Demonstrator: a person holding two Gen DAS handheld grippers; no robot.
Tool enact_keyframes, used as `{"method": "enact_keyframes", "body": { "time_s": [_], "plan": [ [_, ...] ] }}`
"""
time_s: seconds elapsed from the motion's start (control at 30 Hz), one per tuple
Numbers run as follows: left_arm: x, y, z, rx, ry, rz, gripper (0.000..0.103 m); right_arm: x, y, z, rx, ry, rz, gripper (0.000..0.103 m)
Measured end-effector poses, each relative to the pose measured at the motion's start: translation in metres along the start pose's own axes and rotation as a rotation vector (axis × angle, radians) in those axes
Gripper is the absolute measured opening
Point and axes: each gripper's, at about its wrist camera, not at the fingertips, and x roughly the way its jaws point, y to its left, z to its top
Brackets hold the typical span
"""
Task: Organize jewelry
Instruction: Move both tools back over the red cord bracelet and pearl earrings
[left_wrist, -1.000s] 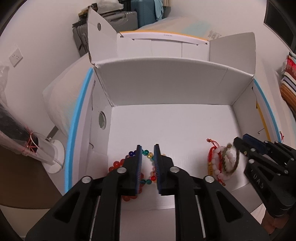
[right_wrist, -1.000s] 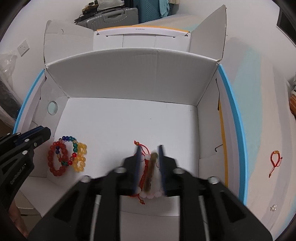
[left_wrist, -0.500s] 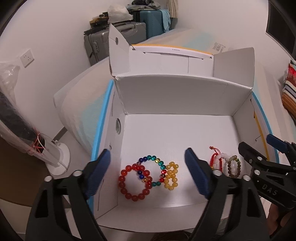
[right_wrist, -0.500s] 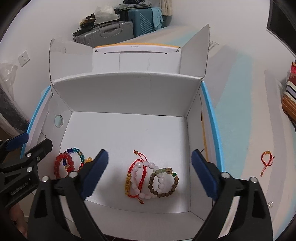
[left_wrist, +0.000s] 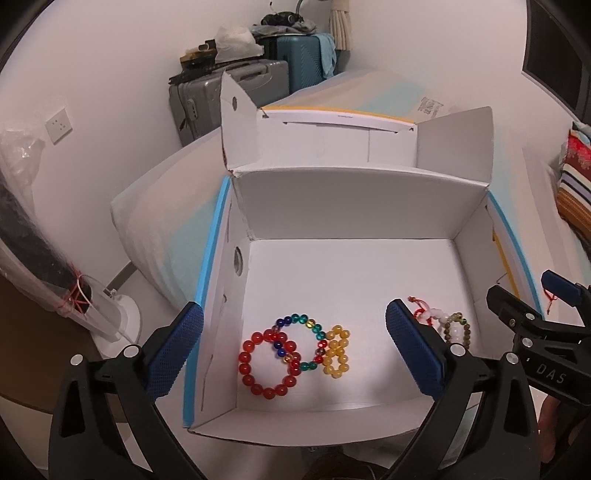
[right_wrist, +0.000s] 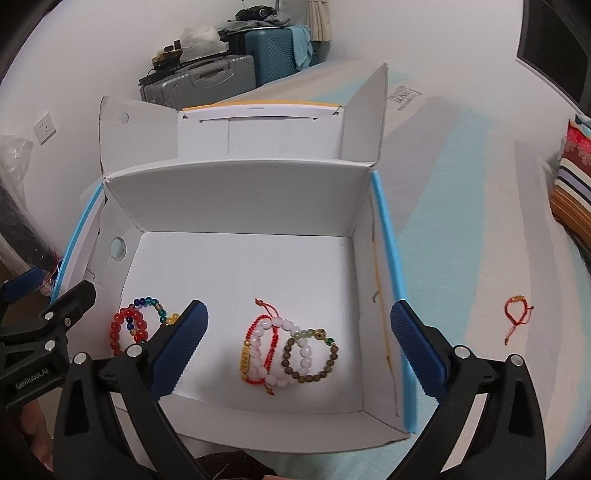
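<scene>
On the bed, white box (right_wrist: 236, 206) holds two bracelet clusters: beaded trio (left_wrist: 295, 354) at 7 o'clock, red-cord group (right_wrist: 288, 347) at 5. Left gripper (left_wrist: 295, 347), right gripper (right_wrist: 299, 343) wide open, empty. Next, likely: red string bracelet (right_wrist: 517, 317) outside at 3 o'clock.

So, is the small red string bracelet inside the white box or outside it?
Outside. The red string bracelet lies on the bed cover to the right of the white box, apart from its wall. The other bracelets lie inside.
</scene>
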Motion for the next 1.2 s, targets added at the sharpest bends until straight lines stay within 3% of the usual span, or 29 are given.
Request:
{"method": "enact_keyframes", "body": {
  "time_s": [0.67, 1.2],
  "plan": [
    [-0.039, -0.087, 0.001, 0.078, -0.062, -0.118, 0.097, -0.055, -0.091, -0.024, 0.106, -0.06, -0.087, 0.095],
    [-0.042, -0.213, -0.001, 0.212, -0.066, -0.271, 0.097, -0.093, -0.211, -0.073, 0.249, -0.07, -0.214, 0.095]
  ]
}}
